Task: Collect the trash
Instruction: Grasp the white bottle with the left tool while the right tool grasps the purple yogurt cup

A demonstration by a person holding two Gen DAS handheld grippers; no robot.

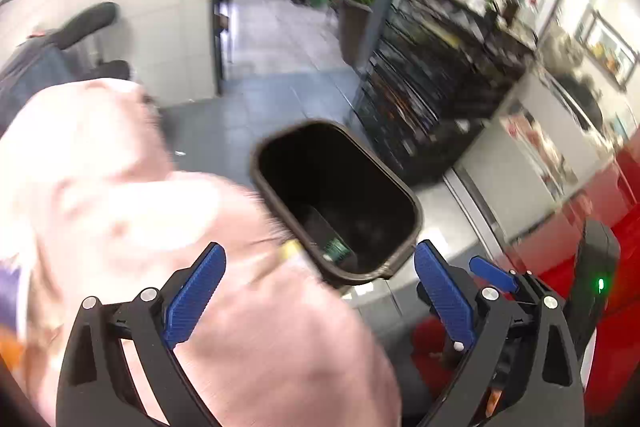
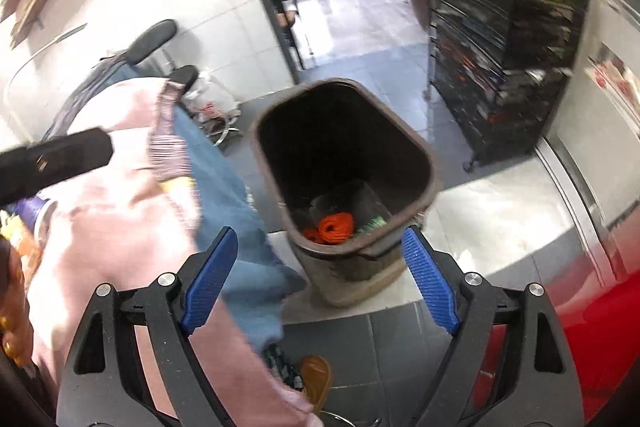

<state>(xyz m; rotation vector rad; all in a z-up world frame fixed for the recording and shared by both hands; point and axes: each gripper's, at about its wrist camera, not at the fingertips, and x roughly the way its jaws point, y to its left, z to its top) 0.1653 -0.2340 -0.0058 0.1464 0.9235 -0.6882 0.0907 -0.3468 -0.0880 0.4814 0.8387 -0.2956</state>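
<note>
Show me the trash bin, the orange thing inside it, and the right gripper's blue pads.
trash bin (image 2: 434, 173): right wrist view, on its right rim.
orange bundle (image 2: 334, 227): right wrist view, its middle, at the bin's bottom.
blue pads (image 2: 430, 281): right wrist view, on the right-hand pad's ribbed face.
</note>
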